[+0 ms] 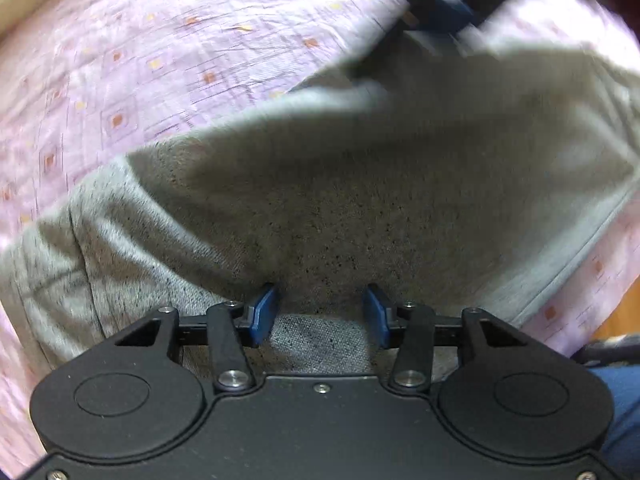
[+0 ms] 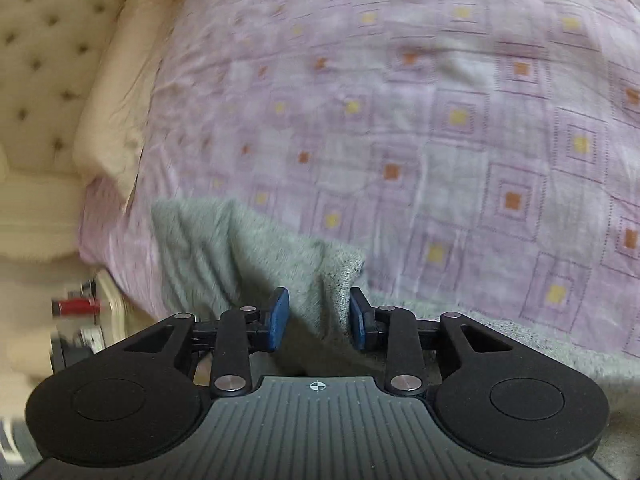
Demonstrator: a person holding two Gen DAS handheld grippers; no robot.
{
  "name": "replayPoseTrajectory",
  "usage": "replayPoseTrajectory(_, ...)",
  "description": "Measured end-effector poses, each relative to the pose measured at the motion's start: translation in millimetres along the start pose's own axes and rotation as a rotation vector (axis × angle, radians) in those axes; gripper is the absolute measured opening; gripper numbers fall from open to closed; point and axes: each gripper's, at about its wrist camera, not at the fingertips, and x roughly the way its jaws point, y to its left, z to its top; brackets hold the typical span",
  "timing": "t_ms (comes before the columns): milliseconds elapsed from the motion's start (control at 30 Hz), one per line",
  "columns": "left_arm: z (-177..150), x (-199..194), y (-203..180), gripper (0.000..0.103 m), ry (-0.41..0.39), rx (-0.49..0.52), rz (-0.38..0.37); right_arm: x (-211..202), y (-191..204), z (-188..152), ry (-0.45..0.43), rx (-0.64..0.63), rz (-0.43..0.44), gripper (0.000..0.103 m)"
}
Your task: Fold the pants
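Note:
Grey marl pants (image 1: 360,184) lie spread over a lilac bedspread (image 1: 160,60) with small orange and yellow squares. My left gripper (image 1: 322,306) points down at the pants, its blue pads apart and pressing on nothing, grey cloth lying under the gap. At the top of that view a dark, blurred shape with blue on it is my right gripper (image 1: 444,14) at the far end of the pants. In the right wrist view the right gripper (image 2: 318,314) stands with its pads apart. A raised fold of the pants (image 2: 256,248) runs between them, close to the right pad (image 2: 358,320).
A cream tufted headboard (image 2: 40,60) and a cream pillow edge (image 2: 116,112) stand left of the bedspread (image 2: 440,120). A red item (image 2: 76,306) sits low beside the bed. Wooden floor (image 1: 616,312) and a person's blue-clad leg (image 1: 620,408) show at the right.

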Motion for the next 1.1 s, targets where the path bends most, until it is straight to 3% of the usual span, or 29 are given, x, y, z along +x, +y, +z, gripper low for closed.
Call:
replayPoseTrajectory(100, 3.2, -29.7, 26.3, 0.053, -0.081, -0.135, -0.111, 13.1, 7.8, -31.8, 0.005, -0.031, -0.063, 0.032)
replayPoseTrajectory(167, 10.1, -49.2, 41.0, 0.053, -0.146, -0.19, -0.147, 20.4, 7.4, -44.6, -0.03, -0.014, -0.097, 0.032)
replayPoseTrajectory(333, 57.9, -48.9, 54.9, 0.054, -0.194, -0.19, -0.083, 27.2, 6.7, -53.5, -0.11, 0.047, -0.122, 0.032)
replayPoseTrajectory(467, 85.2, -8.6, 58.6, 0.054, -0.094, -0.196, 0.011, 24.4, 3.9, -61.4, -0.164, 0.085, -0.116, 0.032)
replayPoseTrajectory(567, 65.9, 14.7, 56.9, 0.052, 0.022, -0.186, -0.006, 16.8, 1.1, -65.8, -0.191, 0.096, -0.114, 0.032)
replayPoseTrajectory(700, 35.8, 1.4, 54.1, 0.052, -0.05, -0.126, -0.028, 9.0, -11.7, -66.4, -0.222, 0.129, -0.107, 0.032)
replayPoseTrajectory(933, 17.1, -18.8, 57.7, 0.052, -0.143, -0.143, -0.041, 13.2, -31.7, -47.6, -0.152, 0.219, 0.08, 0.032)
replayPoseTrajectory(1100, 26.3, -41.3, 73.3, 0.051, -0.254, -0.281, -0.013, 18.3, -18.7, -22.8, -0.142, 0.155, 0.099, 0.034)
